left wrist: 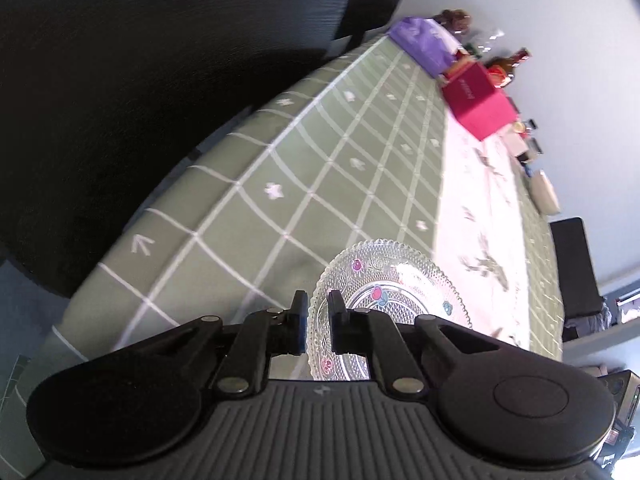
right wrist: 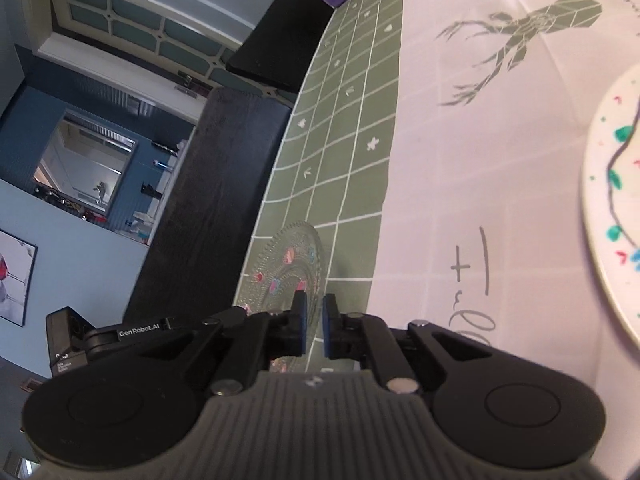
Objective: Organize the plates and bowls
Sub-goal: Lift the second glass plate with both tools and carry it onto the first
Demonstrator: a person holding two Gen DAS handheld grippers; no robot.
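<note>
A clear cut-glass plate (left wrist: 394, 292) with small painted flowers is clamped by its rim between the fingers of my left gripper (left wrist: 318, 318), held above the green checked tablecloth (left wrist: 280, 184). The same plate shows in the right wrist view (right wrist: 288, 264) just beyond my right gripper (right wrist: 315, 322), whose fingers stand nearly together with a narrow gap and nothing between them. A white plate with coloured dots (right wrist: 612, 216) lies on the white runner at the right edge of the right wrist view.
A pink box (left wrist: 478, 102), a purple bag (left wrist: 424, 42), bottles and small items line the far end of the table. Black chairs (left wrist: 120, 100) stand along the table's left side. The left gripper's body (right wrist: 68, 344) shows at the lower left.
</note>
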